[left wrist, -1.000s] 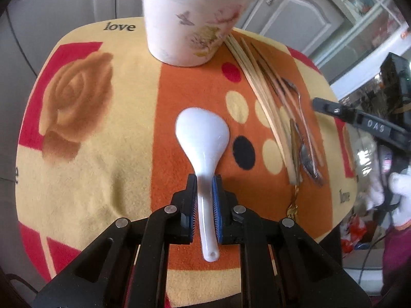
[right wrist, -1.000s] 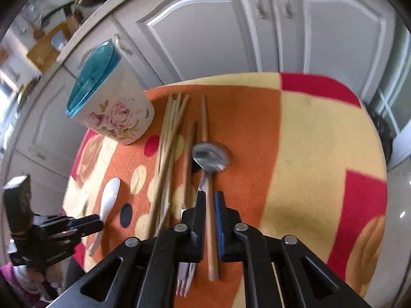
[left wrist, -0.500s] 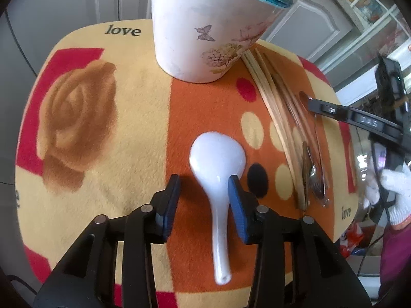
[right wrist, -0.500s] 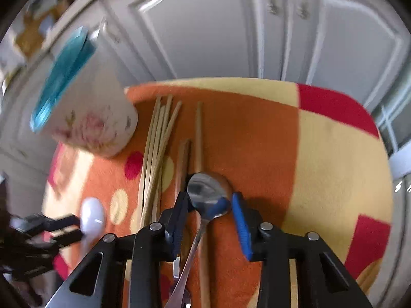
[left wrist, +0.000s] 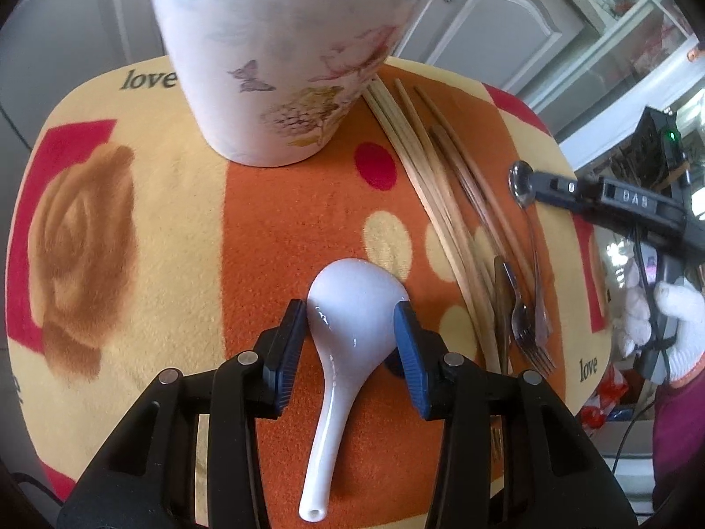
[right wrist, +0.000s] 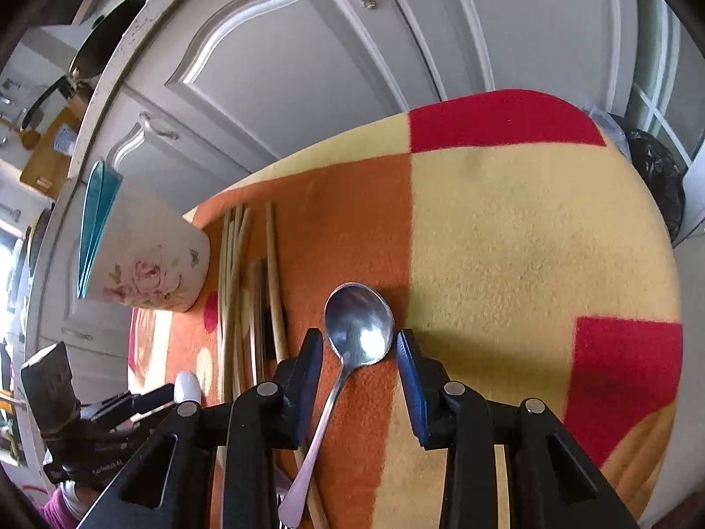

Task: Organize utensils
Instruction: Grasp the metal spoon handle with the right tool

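Note:
A white ceramic spoon [left wrist: 348, 322] lies on the patterned cloth [left wrist: 132, 229], handle toward the camera. My left gripper [left wrist: 350, 322] is open, its pads either side of the spoon's bowl. A floral cup with a teal rim [left wrist: 286, 66] stands behind it. In the right wrist view a metal spoon [right wrist: 352, 344] lies on the cloth [right wrist: 528, 242]. My right gripper [right wrist: 359, 352] is open around its bowl. Wooden chopsticks [left wrist: 423, 176] [right wrist: 238, 291] and a fork [left wrist: 526, 335] lie between the two spoons. The cup [right wrist: 141, 264] shows at the left.
White cabinet doors [right wrist: 308, 66] stand just behind the cloth-covered surface. The cloth's edges drop off at the right [right wrist: 661, 264] and front. The left gripper shows in the right wrist view [right wrist: 132, 401], and the right gripper in the left wrist view [left wrist: 608, 203].
Both grippers have opened, releasing the white spoon and the metal spoon onto the cloth. Both have since moved forward so the open pads flank each spoon's bowl.

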`<state>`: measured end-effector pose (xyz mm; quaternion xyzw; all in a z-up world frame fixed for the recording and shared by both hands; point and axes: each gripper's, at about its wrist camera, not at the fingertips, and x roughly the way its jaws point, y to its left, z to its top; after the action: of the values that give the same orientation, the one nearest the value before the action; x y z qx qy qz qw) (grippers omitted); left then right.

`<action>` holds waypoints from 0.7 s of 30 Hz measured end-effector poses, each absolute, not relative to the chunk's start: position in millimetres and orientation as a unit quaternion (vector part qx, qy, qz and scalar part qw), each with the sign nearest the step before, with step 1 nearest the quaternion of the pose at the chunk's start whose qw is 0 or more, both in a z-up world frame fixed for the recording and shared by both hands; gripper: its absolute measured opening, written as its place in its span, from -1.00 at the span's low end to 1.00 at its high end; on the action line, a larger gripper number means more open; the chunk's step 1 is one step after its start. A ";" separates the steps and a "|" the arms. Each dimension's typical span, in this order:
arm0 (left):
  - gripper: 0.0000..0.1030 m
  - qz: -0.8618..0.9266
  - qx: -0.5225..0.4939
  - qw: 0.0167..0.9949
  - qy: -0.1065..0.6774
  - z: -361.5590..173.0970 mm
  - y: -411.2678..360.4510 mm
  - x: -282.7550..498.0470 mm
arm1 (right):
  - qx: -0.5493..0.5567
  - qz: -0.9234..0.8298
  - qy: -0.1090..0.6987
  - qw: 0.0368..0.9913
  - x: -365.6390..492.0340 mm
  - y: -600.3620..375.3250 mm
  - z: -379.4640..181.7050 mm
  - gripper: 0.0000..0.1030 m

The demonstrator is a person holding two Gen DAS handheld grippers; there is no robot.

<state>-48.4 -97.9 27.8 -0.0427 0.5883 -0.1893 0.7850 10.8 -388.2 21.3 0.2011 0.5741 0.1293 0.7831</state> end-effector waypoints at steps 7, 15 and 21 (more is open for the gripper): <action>-0.22 -0.212 -0.017 0.778 0.591 27.9 -102.4 -48.3 | 0.166 0.145 0.555 0.802 12.0 -392.7 24.2 -0.14; -0.22 -0.211 -0.016 0.769 0.603 31.7 -91.8 -45.2 | 0.147 0.180 0.547 0.804 14.5 -382.6 20.1 -0.62; -0.22 -0.236 -0.012 0.746 0.623 32.2 -81.9 -70.1 | 0.138 0.185 0.547 0.804 8.7 -380.8 19.0 -0.64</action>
<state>-70.1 -81.9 32.2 -0.0116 0.6231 -0.2361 0.7456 8.7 -380.8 19.0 0.1378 0.5474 0.1852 0.8044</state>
